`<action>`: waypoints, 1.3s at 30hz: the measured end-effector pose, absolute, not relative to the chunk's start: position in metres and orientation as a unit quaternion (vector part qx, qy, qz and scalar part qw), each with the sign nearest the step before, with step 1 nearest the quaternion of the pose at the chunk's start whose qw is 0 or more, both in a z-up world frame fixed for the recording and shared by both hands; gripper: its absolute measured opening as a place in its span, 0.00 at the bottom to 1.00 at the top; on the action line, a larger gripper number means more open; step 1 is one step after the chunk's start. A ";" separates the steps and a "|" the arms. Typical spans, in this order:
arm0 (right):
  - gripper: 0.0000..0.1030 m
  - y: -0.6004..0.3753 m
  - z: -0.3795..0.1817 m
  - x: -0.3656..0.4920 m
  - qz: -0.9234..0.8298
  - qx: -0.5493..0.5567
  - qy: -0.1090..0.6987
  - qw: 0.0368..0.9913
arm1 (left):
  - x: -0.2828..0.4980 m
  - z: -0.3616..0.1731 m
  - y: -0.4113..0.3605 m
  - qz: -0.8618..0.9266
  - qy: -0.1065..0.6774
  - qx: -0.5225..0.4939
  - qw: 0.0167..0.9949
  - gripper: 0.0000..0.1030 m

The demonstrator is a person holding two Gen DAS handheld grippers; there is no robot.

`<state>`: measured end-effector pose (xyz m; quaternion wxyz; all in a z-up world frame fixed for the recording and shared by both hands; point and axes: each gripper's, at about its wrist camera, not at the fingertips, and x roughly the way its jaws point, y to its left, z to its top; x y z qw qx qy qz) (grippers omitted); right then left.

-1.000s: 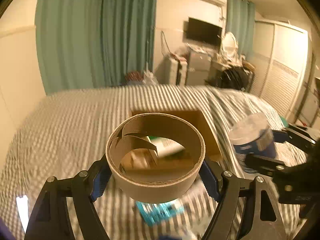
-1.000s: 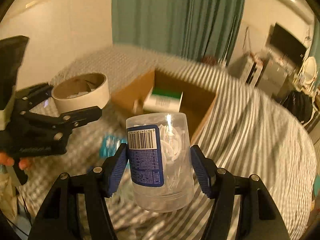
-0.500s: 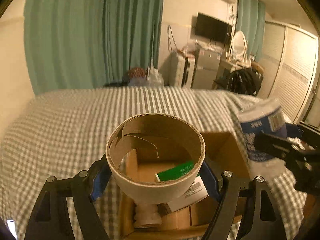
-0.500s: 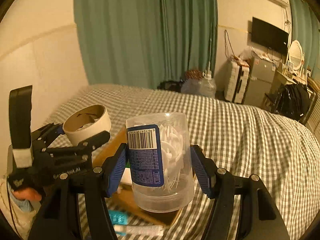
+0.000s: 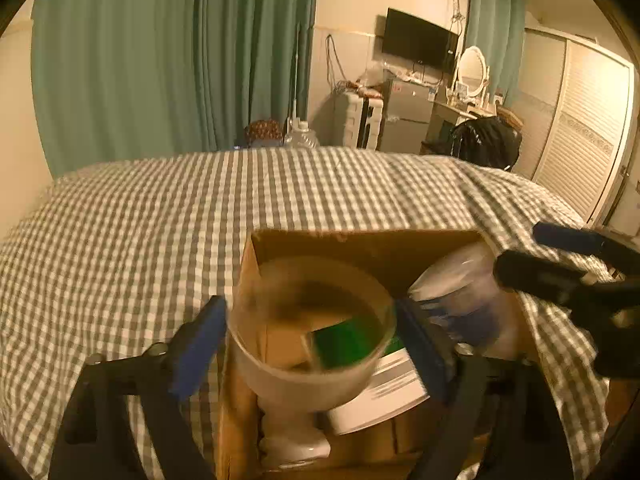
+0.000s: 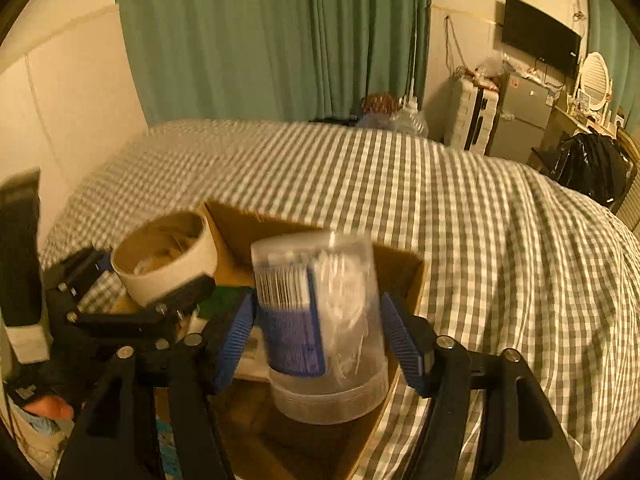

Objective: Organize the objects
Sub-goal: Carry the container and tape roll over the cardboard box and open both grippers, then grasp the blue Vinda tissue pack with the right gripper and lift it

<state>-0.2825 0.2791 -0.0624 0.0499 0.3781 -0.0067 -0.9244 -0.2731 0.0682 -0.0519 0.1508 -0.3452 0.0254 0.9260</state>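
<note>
Crowded over the box, wide open beyond it

The cardboard box (image 5: 360,240) is already packed with a green-and-white carton (image 5: 360,356) and a white bottle (image 5: 294,444), and the tape roll (image 5: 310,332) and clear tub (image 6: 320,328) sit side by side above its mouth, both grippers close together. The checked bedspread (image 5: 140,240) to the left and behind lies bare.

Left gripper (image 5: 310,334) spreading around blurred tape roll (image 5: 310,344) above open cardboard box (image 5: 360,246) on checked bedspread (image 5: 160,220); right gripper (image 5: 576,264) hovering beside blurred clear jar (image 5: 460,304).
</note>
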 end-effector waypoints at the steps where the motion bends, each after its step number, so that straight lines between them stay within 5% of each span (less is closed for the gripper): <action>1: 0.82 0.281 -0.055 -0.277 -0.929 0.367 -0.010 0.048 | -0.267 -0.045 0.068 0.928 0.028 -0.340 0.148 0.98; 14: 0.90 0.272 0.069 -0.160 -0.965 0.259 0.017 0.030 | -0.166 0.079 0.038 0.959 0.033 -0.244 0.139 1.00; 22: 0.95 0.256 0.094 -0.083 -0.970 0.238 0.047 0.025 | -0.098 0.106 -0.002 0.967 0.020 -0.224 0.120 1.00; 30: 1.00 0.239 0.057 -0.037 -0.966 0.252 0.054 0.029 | -0.064 0.066 -0.042 0.966 0.005 -0.250 0.073 1.00; 39: 1.00 0.200 -0.055 -0.045 -0.931 0.354 0.061 0.072 | -0.052 -0.041 -0.048 0.942 0.006 -0.333 0.049 1.00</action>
